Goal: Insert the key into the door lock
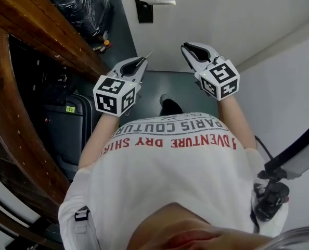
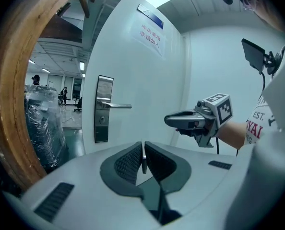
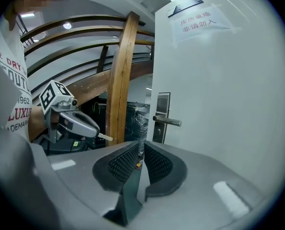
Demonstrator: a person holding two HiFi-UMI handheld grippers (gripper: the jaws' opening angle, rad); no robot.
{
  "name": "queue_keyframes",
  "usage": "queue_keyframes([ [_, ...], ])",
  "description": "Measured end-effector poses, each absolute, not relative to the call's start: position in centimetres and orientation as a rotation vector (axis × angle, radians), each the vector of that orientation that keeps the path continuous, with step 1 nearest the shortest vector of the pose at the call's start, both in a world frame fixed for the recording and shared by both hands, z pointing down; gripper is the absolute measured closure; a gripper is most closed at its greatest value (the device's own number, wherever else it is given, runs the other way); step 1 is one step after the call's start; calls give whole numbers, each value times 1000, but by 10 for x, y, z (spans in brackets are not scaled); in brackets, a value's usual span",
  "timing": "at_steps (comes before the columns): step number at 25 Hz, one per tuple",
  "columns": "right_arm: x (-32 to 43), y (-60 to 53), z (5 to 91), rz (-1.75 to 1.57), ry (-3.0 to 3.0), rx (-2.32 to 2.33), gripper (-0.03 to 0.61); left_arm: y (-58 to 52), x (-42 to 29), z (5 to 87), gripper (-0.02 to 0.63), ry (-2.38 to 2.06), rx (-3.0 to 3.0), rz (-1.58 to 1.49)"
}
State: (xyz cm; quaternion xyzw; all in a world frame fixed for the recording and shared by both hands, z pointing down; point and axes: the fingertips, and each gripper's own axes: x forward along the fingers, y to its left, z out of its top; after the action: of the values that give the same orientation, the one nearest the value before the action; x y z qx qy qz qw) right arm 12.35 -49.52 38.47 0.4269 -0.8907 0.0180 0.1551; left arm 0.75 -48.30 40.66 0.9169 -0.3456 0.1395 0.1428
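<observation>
Facing a white door (image 1: 222, 14), I hold both grippers out side by side in front of it, neither touching it. The left gripper (image 1: 141, 62) is clenched on the key (image 1: 148, 55), and its own view shows the thin metal blade (image 2: 143, 159) pinched edge-on between the two ribbed pads. The key's long axis continues the line of the jaws. Its free end sticks out past the tips and points toward the door, up and to the right in the head view. In the right gripper view the key (image 3: 105, 137) points right and slightly down toward the door. The right gripper (image 1: 188, 48) has its jaws closed together, with nothing held between them. The lock (image 2: 101, 120) sits in a dark upright plate under the lever handle (image 2: 114, 105), well apart from the key tip.

Writing: a paper sign (image 3: 200, 22) high on the door carries two lines of red Chinese characters, which I read as "库房重地 / 非请勿入", though not with certainty. The shirt (image 1: 175, 160) shows, upside down in the head view, "PARIS COUTUR" in grey above "ADVENTURE DRY SHIR" in red. The gripper views catch the fragments "EST.", "1962" and "LUX" on it.
</observation>
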Motion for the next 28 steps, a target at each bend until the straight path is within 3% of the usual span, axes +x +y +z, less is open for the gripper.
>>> queue_keyframes([
  [4,132,-545,376,-36,-2548,1204,538,-507,11,410,591,-1003,2611,399],
  [11,145,-650,365,-53,-2610,1222,424,-554,7,419,591,-1056,2541,376],
  [28,129,-698,383,-90,-2584,1092,423,-612,8,433,591,-1037,2421,188],
])
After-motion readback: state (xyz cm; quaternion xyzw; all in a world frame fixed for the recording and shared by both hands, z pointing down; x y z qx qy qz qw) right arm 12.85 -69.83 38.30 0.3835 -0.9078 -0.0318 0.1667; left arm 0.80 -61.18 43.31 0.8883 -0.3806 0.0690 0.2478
